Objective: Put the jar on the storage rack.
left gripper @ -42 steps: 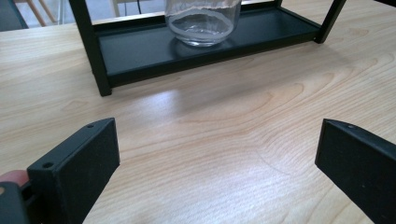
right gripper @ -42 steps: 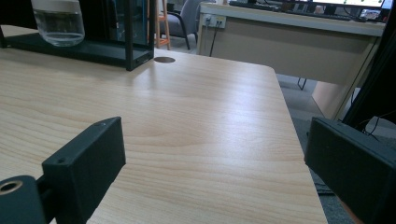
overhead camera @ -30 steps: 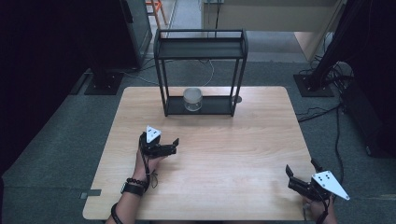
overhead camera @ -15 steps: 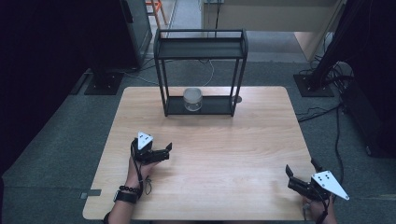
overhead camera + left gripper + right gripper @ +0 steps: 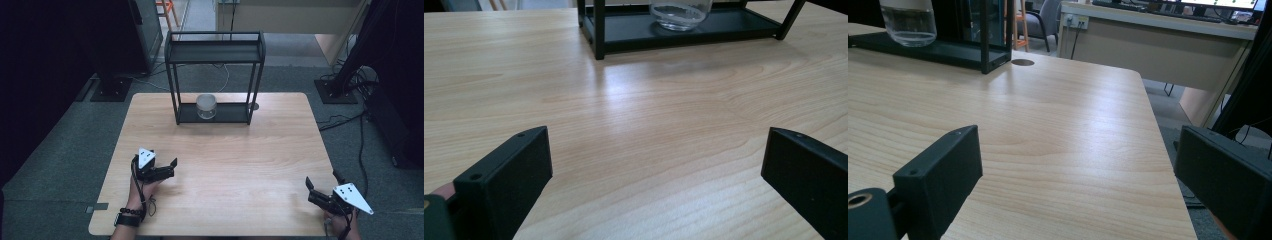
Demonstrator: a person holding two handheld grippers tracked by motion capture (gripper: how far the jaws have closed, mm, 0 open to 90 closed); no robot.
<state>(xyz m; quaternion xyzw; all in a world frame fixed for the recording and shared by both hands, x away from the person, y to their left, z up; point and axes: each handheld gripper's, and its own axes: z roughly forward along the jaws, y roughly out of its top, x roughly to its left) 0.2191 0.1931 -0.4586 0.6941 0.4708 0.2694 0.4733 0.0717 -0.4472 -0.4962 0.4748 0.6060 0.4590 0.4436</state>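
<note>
- Left gripper [image 5: 167, 167] sits low over the table [image 5: 250, 150] at the near left, jaws wide apart, nothing between them.
- Right gripper [image 5: 322, 190] sits at the near right corner, partly past the table edge, jaws wide apart, empty.
- Glass jar [image 5: 206, 106] stands upright on the bottom shelf of the black rack [image 5: 215, 50] at the far side of the table, well apart from both grippers.
- Left gripper view: jar [image 5: 680, 11] straight ahead, far off.
- Right gripper view: jar [image 5: 908, 22] at upper left.
</note>
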